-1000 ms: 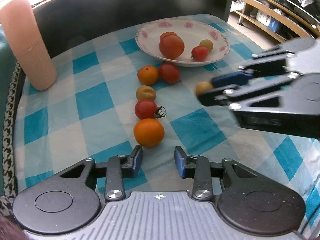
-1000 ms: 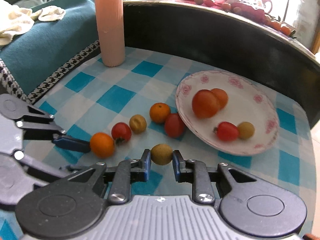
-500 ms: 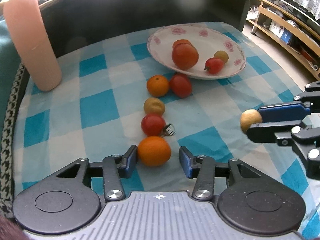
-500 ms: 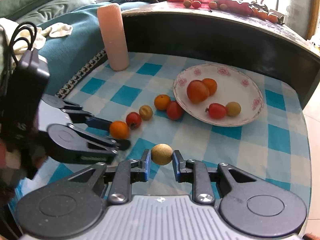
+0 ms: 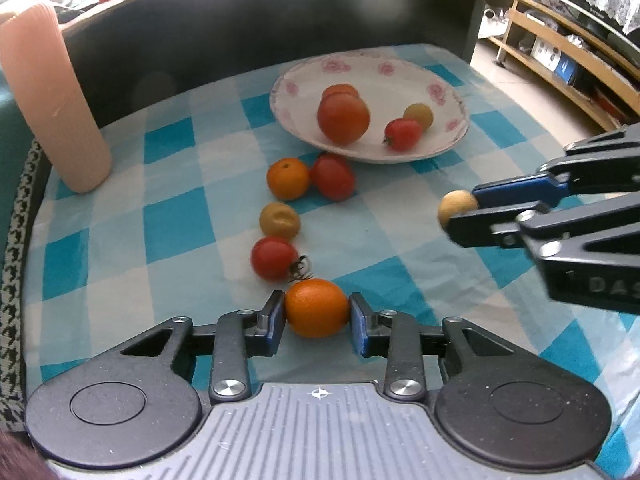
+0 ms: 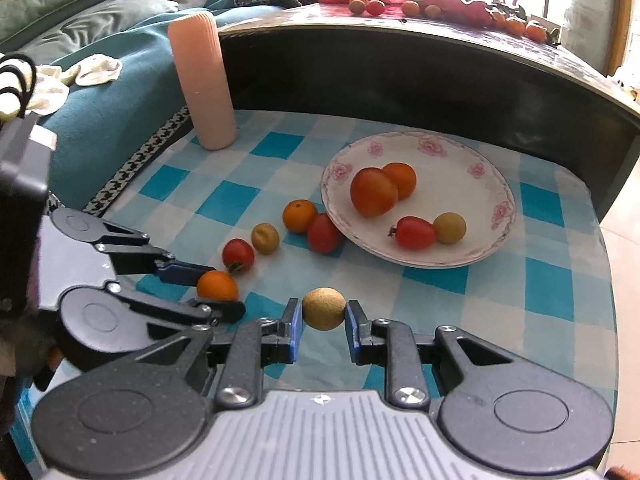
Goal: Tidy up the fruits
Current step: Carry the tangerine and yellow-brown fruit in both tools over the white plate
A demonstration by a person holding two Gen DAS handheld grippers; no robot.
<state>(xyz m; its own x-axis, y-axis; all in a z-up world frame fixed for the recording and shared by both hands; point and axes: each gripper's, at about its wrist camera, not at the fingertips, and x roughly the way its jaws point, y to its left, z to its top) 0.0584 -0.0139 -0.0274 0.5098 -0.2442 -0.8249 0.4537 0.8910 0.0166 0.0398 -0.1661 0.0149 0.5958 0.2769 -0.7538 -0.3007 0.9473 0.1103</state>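
An orange (image 5: 317, 312) rests on the blue checked cloth between the pads of my left gripper (image 5: 317, 316), whose jaws are closing and touch it on both sides. The right wrist view shows the same orange (image 6: 217, 285) in that left gripper (image 6: 225, 289). My right gripper (image 6: 323, 316) is shut on a small tan round fruit (image 6: 323, 307) and holds it above the cloth; from the left wrist it appears at the right (image 5: 456, 206). The flowered plate (image 5: 400, 76) holds a large tomato (image 5: 343, 118), an orange behind it, a small red tomato and a yellow fruit.
A row of fruit lies on the cloth before the plate: a red tomato (image 5: 274, 258), a tan fruit (image 5: 279, 220), an orange (image 5: 287, 178), another tomato (image 5: 333, 176). A pink ribbed cylinder (image 5: 48, 100) stands far left. A dark raised wall (image 5: 280, 28) bounds the back.
My left gripper has opened, slid forward around the nearest orange, then closed on it. My right gripper kept the tan fruit and pulled back toward the right, slightly higher.
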